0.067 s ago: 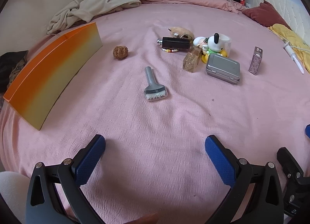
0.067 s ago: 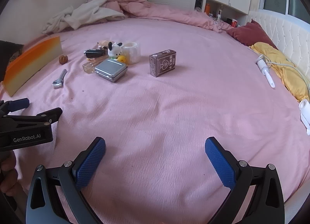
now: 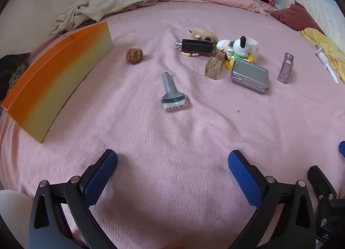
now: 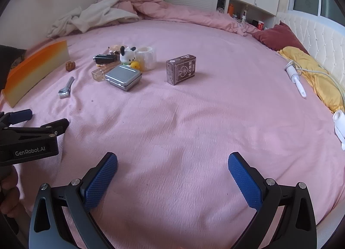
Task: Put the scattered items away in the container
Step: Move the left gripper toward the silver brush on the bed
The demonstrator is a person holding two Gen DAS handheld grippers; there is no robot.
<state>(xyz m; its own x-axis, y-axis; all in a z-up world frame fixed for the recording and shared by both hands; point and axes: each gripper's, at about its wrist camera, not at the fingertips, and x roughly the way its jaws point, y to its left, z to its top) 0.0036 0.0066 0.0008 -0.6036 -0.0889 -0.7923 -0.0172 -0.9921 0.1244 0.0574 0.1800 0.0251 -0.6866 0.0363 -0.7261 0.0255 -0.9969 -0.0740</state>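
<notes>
An orange-to-yellow open box (image 3: 54, 85) stands on the pink bed at the left; it also shows in the right wrist view (image 4: 34, 72). Scattered items lie ahead: a grey roller tool (image 3: 172, 93), a brown walnut (image 3: 134, 55), a black flask (image 3: 196, 46), a glass perfume bottle (image 3: 214, 65), a grey tin (image 3: 250, 75), a dog figure (image 3: 241, 48) and a card box (image 4: 181, 69). My left gripper (image 3: 172, 173) is open and empty, well short of the roller. My right gripper (image 4: 172, 173) is open and empty, near the bed's front.
Crumpled beige and pink bedding (image 3: 120, 5) lies at the back. A maroon pillow (image 4: 278, 37), yellow cloth (image 4: 312, 72) and a white corded device (image 4: 295, 78) lie at the right. The left gripper's body (image 4: 28, 139) shows at the left of the right wrist view.
</notes>
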